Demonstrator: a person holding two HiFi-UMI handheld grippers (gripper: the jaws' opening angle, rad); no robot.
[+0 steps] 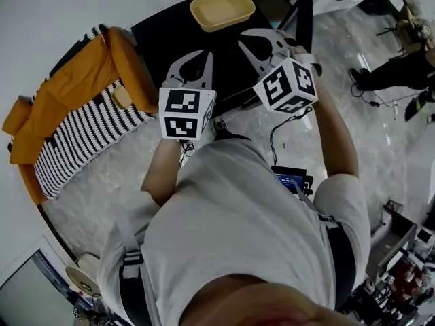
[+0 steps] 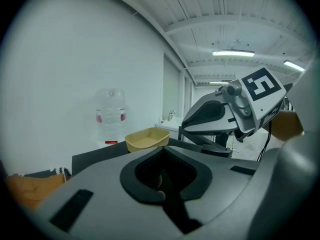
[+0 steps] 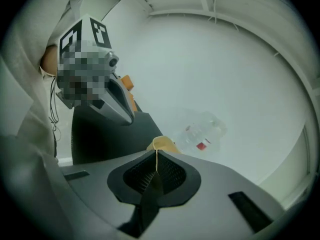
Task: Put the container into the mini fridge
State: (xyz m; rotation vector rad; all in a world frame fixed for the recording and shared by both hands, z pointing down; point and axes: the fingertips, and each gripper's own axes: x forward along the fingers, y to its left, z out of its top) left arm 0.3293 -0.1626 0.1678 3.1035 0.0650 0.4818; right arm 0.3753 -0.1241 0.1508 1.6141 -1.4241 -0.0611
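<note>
A shallow tan container (image 1: pixel 221 9) sits on top of a black box-like unit (image 1: pixel 170 36) ahead of me. It also shows in the left gripper view (image 2: pixel 146 139), and just past the jaw tips in the right gripper view (image 3: pixel 162 144). My left gripper (image 1: pixel 204 53) hovers over the unit's near part, short of the container, with its jaws together and nothing between them (image 2: pixel 161 154). My right gripper (image 1: pixel 242 39) is held beside it, just below the container, also shut and empty (image 3: pixel 157 153). Neither gripper touches the container.
An orange seat with a black-and-white striped cover (image 1: pixel 75 117) stands to the left of the unit. A clear water bottle (image 2: pixel 111 115) stands by the white wall behind. A cable and a small screen device (image 1: pixel 292 178) lie on the floor, and another person's legs (image 1: pixel 394 73) are at right.
</note>
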